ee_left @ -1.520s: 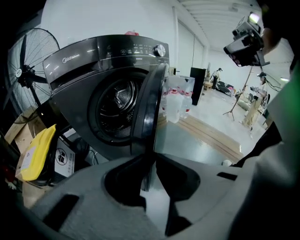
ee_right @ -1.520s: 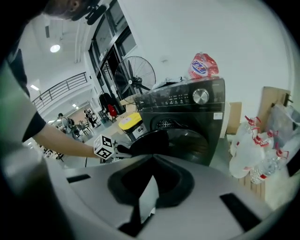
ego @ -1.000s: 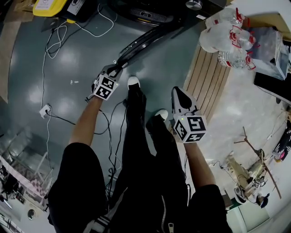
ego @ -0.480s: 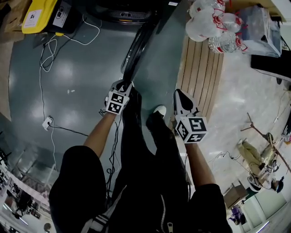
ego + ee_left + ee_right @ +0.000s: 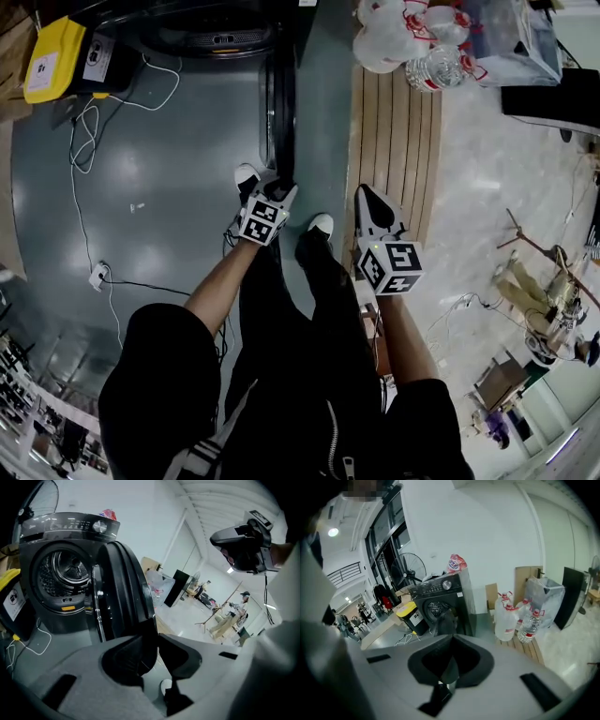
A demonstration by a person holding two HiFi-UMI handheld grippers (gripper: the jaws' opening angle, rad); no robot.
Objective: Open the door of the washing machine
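Note:
The dark washing machine stands at the top of the head view, its drum showing. Its round door is swung out and appears edge-on as a dark bar running toward me. My left gripper is at the door's free end. In the left gripper view the door's rim sits between the jaws of that gripper, which are opening, with a slit of light beside the right jaw. My right gripper hangs apart to the right, shut on nothing.
A wooden pallet with large water bottles lies right of the door. A yellow box sits left of the machine, with white cables and a plug on the floor. My shoes stand just behind the grippers.
The door has swung further out, from slanting left to pointing straight toward me. My left gripper moved right with its end. My right gripper stayed at the right.

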